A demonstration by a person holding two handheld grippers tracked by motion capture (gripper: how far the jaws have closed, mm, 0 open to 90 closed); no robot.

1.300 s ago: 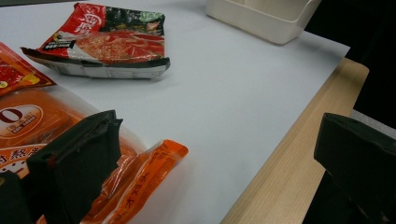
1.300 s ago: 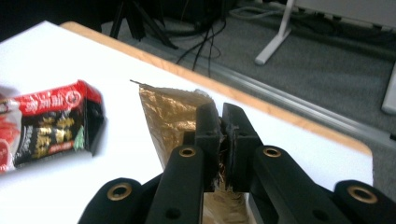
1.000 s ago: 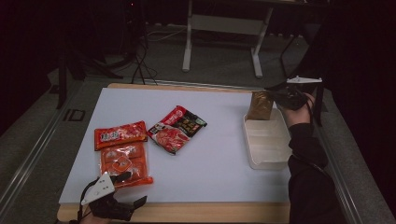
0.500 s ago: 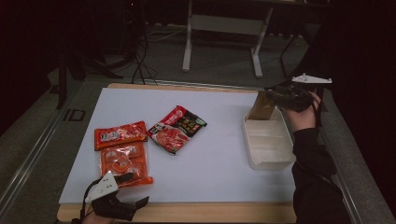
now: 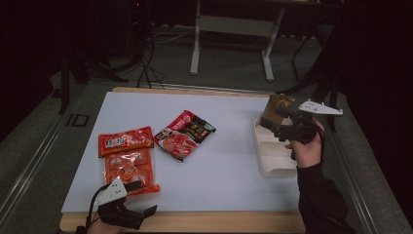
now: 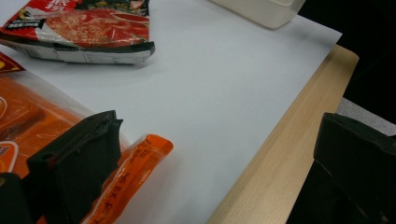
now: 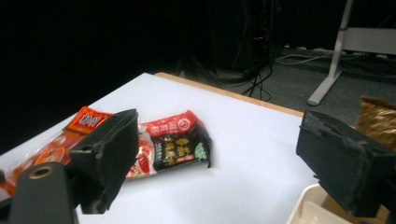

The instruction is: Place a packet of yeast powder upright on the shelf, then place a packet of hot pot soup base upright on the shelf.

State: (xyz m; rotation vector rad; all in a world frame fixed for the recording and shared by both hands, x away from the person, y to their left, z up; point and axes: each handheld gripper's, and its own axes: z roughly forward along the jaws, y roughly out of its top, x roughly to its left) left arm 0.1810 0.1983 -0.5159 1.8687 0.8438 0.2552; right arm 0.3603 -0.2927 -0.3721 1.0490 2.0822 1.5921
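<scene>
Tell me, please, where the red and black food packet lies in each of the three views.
High view: red and black packet lies mid-table on the white sheet, right of the orange packets.
Left gripper view: at the top left, above the orange packet.
Right gripper view: centre left, between the claw jaws.
Shared landmark: the white tray.

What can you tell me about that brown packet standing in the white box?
The brown packet is a small crinkly pouch, golden-brown and a bit shiny, like foil or plastic. It stands upright at the far end of the white tray, leaning on the tray's far rim. The right gripper sits just beside it with its jaws open, having just opened, and nothing is between them. In the right gripper view the pouch's top peeks up behind the right-hand jaw. Its print is too dark to read.
</scene>
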